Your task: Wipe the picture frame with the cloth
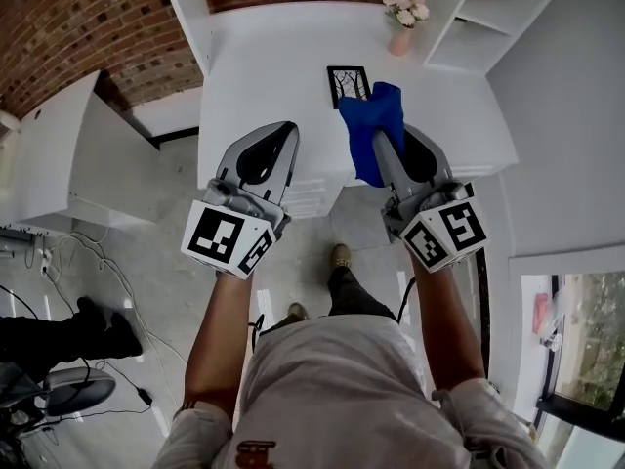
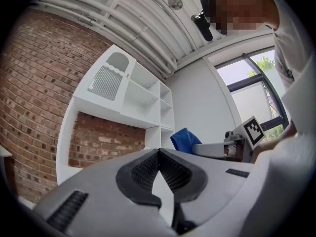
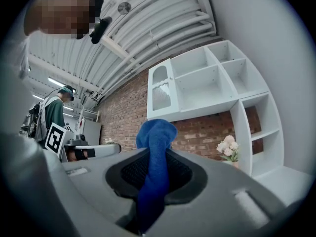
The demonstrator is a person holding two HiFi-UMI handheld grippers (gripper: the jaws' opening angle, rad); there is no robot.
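A small black picture frame lies on the white table, just beyond my right gripper. My right gripper is shut on a blue cloth that bunches above the jaws and hangs down over them; the same cloth fills the middle of the right gripper view. My left gripper hovers over the table's near edge, shut with nothing in it; its ribbed pads meet in the left gripper view. The frame is in neither gripper view.
A pink vase of flowers stands at the table's far side, white shelving to its right. A white cabinet sits at the left. Cables and dark gear lie on the floor. Another person stands in the background.
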